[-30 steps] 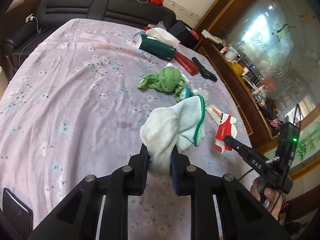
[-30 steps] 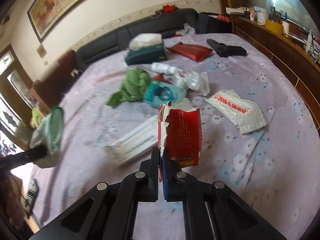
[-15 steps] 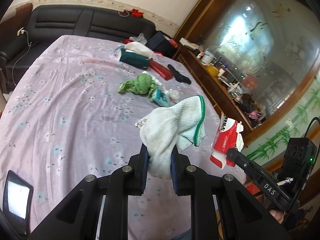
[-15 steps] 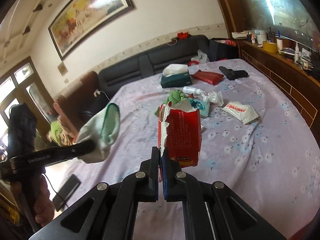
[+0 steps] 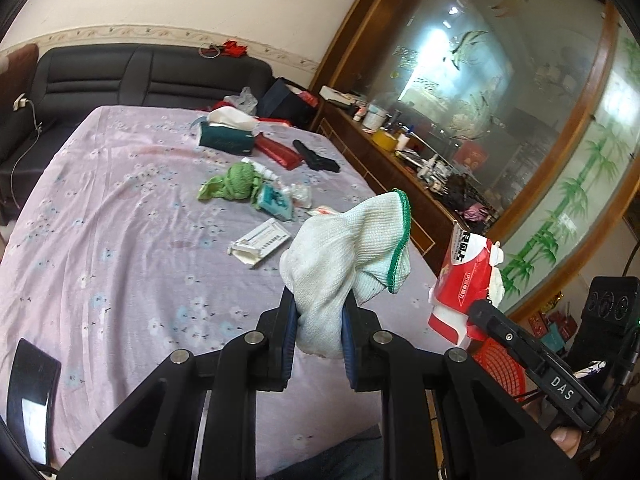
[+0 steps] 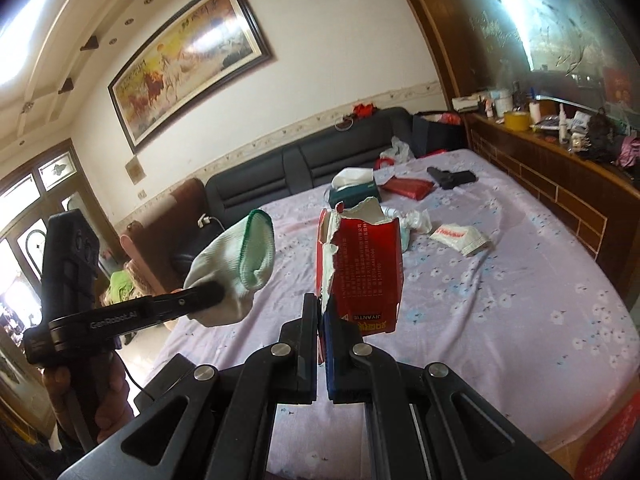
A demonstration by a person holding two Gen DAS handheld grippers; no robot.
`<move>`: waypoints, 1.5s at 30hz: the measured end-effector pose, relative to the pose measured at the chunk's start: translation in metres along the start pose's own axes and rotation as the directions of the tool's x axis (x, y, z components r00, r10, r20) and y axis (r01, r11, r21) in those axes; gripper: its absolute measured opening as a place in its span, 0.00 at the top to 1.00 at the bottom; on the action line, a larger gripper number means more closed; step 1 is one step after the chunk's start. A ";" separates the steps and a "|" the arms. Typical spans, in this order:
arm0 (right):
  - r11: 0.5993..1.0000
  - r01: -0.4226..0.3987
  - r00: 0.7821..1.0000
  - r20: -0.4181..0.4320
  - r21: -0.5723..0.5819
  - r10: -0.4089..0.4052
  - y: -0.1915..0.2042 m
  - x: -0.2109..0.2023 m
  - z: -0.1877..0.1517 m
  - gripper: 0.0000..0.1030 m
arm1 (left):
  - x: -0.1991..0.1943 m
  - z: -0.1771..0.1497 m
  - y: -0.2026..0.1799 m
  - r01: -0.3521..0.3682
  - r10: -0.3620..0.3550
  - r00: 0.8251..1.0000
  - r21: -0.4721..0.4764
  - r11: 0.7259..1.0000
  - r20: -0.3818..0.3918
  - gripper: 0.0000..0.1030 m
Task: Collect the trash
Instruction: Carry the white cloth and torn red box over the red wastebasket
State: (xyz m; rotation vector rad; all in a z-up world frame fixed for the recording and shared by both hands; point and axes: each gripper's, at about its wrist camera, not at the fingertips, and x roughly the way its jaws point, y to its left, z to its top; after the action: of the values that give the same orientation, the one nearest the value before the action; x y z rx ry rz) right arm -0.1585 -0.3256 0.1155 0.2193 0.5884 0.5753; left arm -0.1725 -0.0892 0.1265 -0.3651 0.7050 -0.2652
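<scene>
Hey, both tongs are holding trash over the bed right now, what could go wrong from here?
The right tongs pinch only a torn edge of the red carton, so it may rip free or swing out. The white glove in the left tongs hangs floppy and could snag. The red basket sits low beside the bed, so a drop could miss it.

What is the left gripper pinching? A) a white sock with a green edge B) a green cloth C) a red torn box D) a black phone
A: the left gripper is clamped on the white sock with a green edge, held up off the purple sheet; the red torn box is in the right gripper.
</scene>
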 end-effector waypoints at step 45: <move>0.849 0.362 0.878 0.164 0.386 -0.449 -0.170 -0.225 -0.074 0.98 | 0.117 -0.059 -0.289 0.472 -0.356 0.866 0.340 0.814 -0.351 0.82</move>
State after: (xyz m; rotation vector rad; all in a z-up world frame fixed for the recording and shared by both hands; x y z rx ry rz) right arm -0.2785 -0.5908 0.0985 0.4780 0.4678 0.0186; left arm -0.1594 -0.4061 0.1362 -0.0652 0.8106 -0.8906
